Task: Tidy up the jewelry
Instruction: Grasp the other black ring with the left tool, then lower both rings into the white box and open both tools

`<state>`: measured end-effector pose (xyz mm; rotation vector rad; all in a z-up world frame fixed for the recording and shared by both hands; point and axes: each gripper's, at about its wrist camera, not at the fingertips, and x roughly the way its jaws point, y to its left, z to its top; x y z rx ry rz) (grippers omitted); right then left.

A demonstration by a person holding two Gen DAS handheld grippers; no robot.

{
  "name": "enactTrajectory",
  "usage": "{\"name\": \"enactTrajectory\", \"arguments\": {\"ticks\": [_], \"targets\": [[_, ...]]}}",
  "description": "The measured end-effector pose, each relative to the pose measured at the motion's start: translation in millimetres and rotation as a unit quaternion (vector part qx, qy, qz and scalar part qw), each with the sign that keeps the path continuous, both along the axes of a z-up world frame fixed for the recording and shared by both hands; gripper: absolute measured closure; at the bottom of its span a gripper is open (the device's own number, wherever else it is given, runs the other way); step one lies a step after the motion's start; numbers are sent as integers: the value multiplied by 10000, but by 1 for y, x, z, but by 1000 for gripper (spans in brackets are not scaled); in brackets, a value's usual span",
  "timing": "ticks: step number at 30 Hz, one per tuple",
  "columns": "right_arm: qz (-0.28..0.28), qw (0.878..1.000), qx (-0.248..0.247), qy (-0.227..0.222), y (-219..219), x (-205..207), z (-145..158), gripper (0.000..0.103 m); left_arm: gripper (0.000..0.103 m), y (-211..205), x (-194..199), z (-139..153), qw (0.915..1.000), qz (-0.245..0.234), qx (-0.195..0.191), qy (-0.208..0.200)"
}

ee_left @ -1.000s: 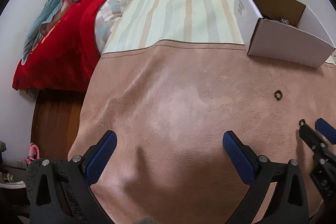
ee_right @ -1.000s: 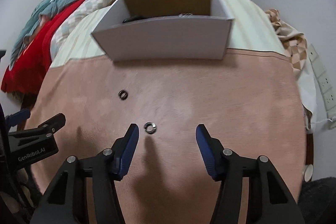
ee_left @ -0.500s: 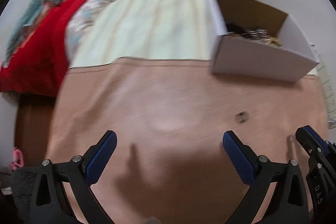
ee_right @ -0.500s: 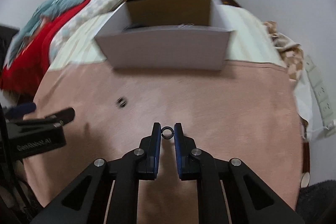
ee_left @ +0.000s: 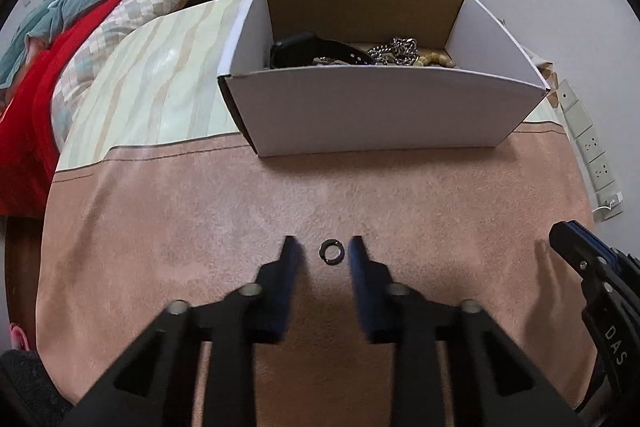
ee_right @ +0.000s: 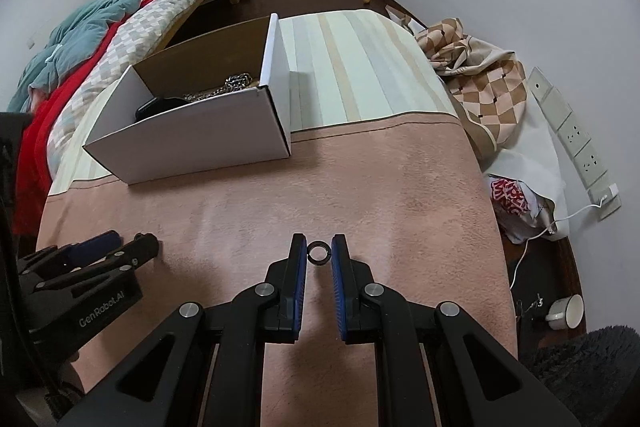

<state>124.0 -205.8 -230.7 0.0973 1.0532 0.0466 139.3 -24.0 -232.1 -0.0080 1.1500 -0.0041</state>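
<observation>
Rings: two [ee_left: 330, 251] [ee_right: 319, 253], one box [ee_left: 376, 115]

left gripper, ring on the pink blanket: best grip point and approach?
Pinch the ring across its outer band, coming from above. It lies flat on the pink blanket, so only the outer edge is reachable. The left gripper already straddles it, jaws closing, pads not yet touching.
</observation>
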Motion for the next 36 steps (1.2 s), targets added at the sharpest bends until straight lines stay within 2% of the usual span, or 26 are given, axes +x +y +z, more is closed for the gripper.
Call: {"name": "enactTrajectory", "arguments": {"ticks": [2, 11, 14, 20, 23, 27, 31, 36], "targets": [[-1, 10000, 10, -8, 1, -1, 0, 90, 93, 0, 0, 1, 10000, 8, -20, -22], [-43, 9999, 68, -79, 1, -3, 6, 90, 93, 6, 0, 3, 9999, -34, -55, -137], [-51, 9998, 144, -153, 1, -2, 15, 90, 93, 3, -4, 17, 9996, -101, -141, -227], [68, 9981, 515, -340, 5, 8, 51, 90, 93, 8, 6, 68, 9969, -206, -525, -546], [205, 9957, 811, -388, 9, 27, 70, 90, 93, 13, 28, 90, 9947, -233, -786, -626], [429, 9918, 1172, -274, 16, 67, 83, 90, 93, 24, 67, 96, 9930, -237, -1086, -410], [741, 9896, 1230, 55, 26, 115, 76, 90, 93, 32, 102, 88, 9943, -187, -1032, -186], [923, 9887, 1086, 468, 38, 154, 58, 90, 93, 40, 129, 74, 9951, -107, -975, 119]]}}
